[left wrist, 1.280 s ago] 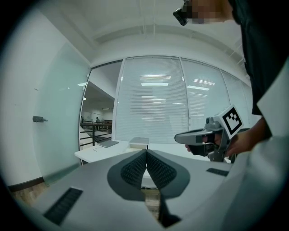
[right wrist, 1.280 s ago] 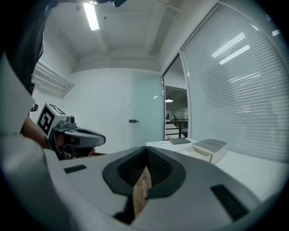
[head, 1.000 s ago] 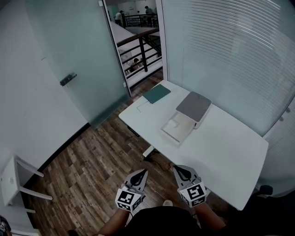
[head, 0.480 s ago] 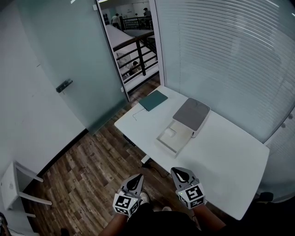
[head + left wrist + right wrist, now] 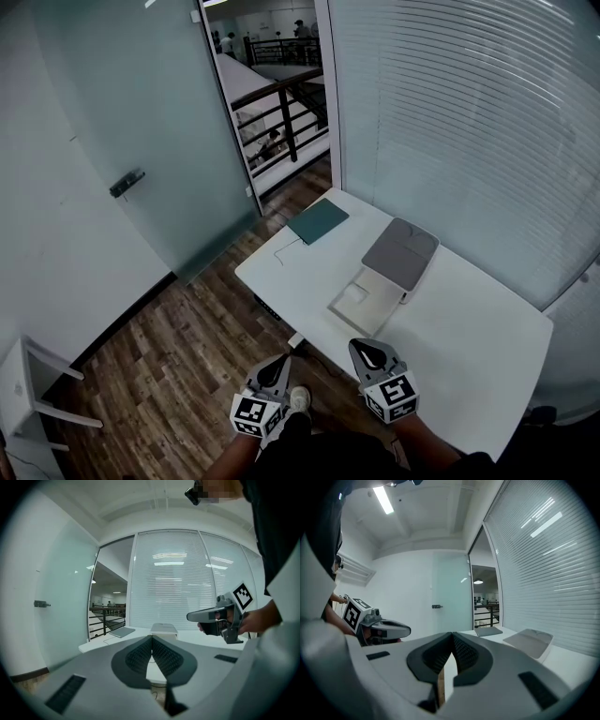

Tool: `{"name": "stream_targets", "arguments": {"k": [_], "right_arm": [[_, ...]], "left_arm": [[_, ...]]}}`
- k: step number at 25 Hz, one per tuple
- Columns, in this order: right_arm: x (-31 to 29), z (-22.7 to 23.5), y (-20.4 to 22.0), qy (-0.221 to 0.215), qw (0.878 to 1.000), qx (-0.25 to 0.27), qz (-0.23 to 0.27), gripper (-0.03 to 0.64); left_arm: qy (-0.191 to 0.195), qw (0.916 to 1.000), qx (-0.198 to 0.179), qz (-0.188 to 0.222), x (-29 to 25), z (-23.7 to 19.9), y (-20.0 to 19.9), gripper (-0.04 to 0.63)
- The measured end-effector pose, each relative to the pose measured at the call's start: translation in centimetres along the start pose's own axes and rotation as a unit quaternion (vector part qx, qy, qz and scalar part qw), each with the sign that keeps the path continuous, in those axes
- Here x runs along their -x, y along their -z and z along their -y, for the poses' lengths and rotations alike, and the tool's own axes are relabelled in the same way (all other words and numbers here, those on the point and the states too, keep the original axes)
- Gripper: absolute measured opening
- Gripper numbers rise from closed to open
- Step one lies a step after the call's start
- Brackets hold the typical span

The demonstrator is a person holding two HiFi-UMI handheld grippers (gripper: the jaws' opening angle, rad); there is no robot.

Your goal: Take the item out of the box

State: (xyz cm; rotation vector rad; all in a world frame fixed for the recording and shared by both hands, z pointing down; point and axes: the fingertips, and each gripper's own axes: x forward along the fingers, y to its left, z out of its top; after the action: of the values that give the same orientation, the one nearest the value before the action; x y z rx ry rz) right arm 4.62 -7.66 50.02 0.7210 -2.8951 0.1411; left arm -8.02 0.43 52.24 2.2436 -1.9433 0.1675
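A smooth white rectangular table (image 5: 473, 352) stands on a floor of dark wood planks (image 5: 178, 347), beside a frosted glass door (image 5: 141, 131) and a wall of thin horizontal blinds (image 5: 469, 112). Near the middle of the table lies the box (image 5: 400, 253). It is flat, with a matte grey lid with rounded corners that is open and tilted up at the far end, and a shallow white tray in front of it. In the tray lies a small pale squarish item (image 5: 353, 292), too small to make out further. A flat teal folder (image 5: 318, 221) lies at the table's far corner, well apart from the box. The left gripper (image 5: 286, 357) and right gripper (image 5: 360, 347) are held close to the person's body at the near edge. Both are well short of the box, each with its dark ribbed pads pressed together on nothing.
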Motion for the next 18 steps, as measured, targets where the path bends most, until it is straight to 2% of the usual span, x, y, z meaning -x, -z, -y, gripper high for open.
{"name": "stream_targets", "arguments": {"k": [9,18], "right_arm": [[-8.4,1.3,-2.1,0.012,1.000,0.014,-0.003,0.006],[-13.6,4.1,-3.0,0.051,0.998,0.028,-0.018,0.006]], "left_arm": [[0.017,0.9998,0.011,0.002,-4.4,-7.2,-1.0,0.012],[0.071,0.9969,-0.018,0.028,-9.3,-10.5,-4.7,0.012]]}}
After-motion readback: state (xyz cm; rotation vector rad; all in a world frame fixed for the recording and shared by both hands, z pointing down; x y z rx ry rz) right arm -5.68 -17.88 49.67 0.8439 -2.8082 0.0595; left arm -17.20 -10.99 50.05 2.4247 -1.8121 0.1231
